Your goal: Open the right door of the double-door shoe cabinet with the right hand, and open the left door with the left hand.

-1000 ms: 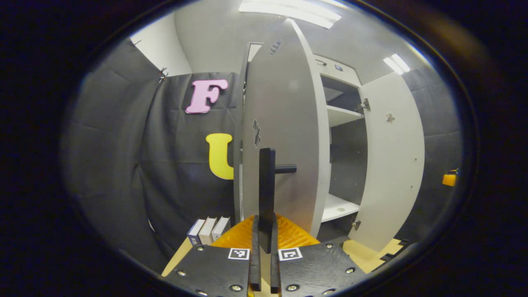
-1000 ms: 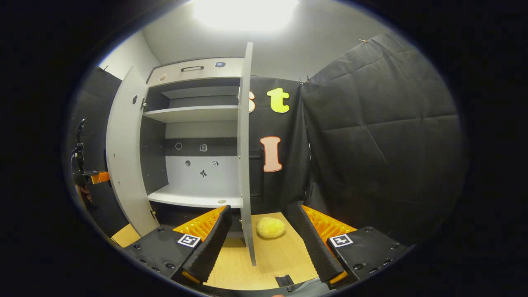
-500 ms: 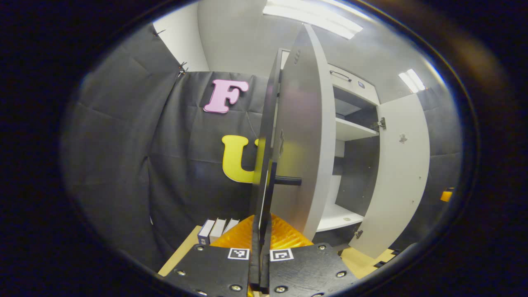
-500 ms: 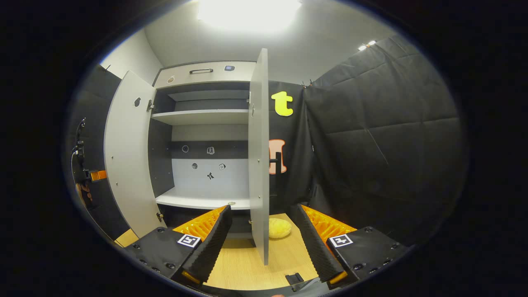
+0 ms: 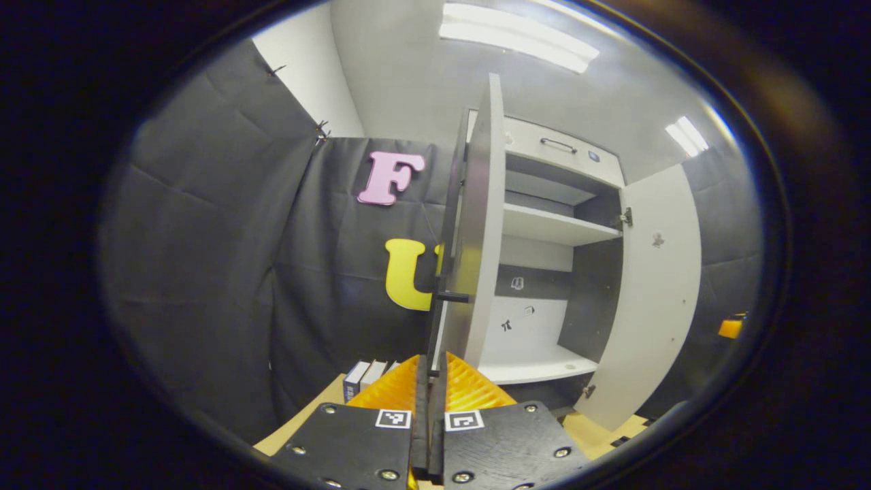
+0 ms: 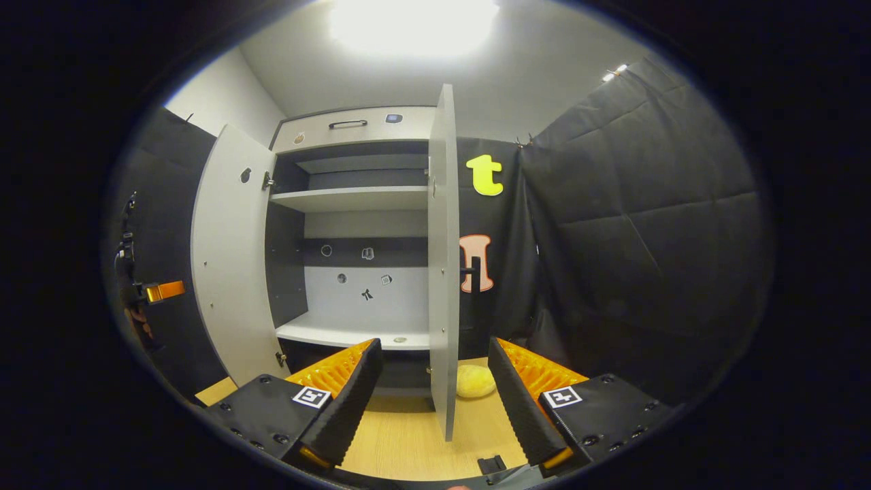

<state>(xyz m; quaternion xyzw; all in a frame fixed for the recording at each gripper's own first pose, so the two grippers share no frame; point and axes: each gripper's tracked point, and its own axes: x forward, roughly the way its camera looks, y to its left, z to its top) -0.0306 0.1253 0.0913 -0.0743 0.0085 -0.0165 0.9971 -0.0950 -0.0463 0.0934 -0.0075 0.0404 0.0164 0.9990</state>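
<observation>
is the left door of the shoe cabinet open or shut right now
Open. In the right gripper view the left door stands swung well out from the cabinet, baring the shelves behind it.

No legible word, number or brand anywhere.

Square black-and-white coded markers: pair on body of left gripper (image 5: 430,361), pair on body of right gripper (image 6: 434,347); patterns only, no characters.

Small stickers (image 6: 367,253) on cabinet back panel (image 6: 401,299): tiny pictograms, unreadable. Small sticker on inside of left door (image 6: 231,272) and on right door (image 5: 653,306): same, too small.

Spines of books (image 5: 360,378) beside cabinet: print not resolvable.
</observation>
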